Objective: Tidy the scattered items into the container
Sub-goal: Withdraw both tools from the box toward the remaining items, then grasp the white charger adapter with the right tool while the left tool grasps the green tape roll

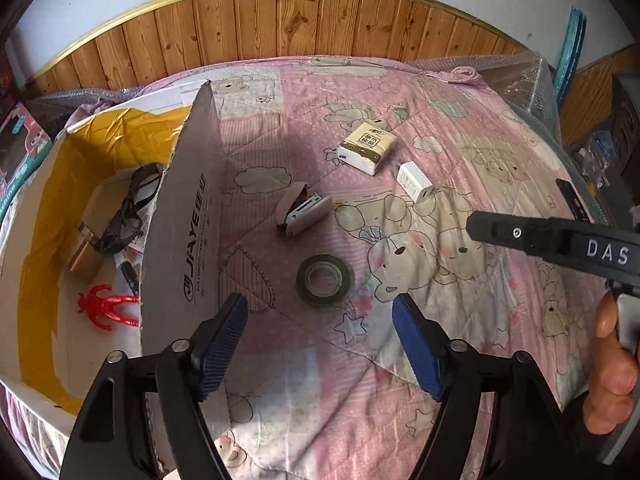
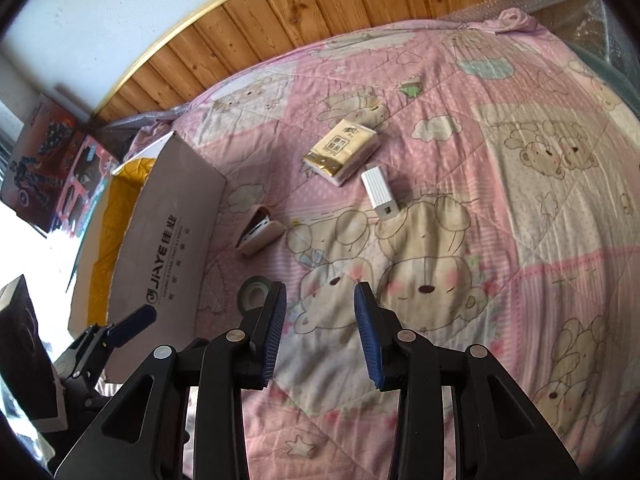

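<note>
Hovering over the quilt (image 1: 460, 120), 2 empty grippers, left gripper (image 1: 320, 340) and right gripper (image 2: 320, 332), jaws apart; tape roll (image 1: 325, 280) beside the cardboard box (image 1: 188, 240).

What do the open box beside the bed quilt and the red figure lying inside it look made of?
The open box looks like matte cardboard: a ragged cut edge and printed lettering. The red figure looks like glossy, translucent plastic, judging by its bright highlights.
</note>
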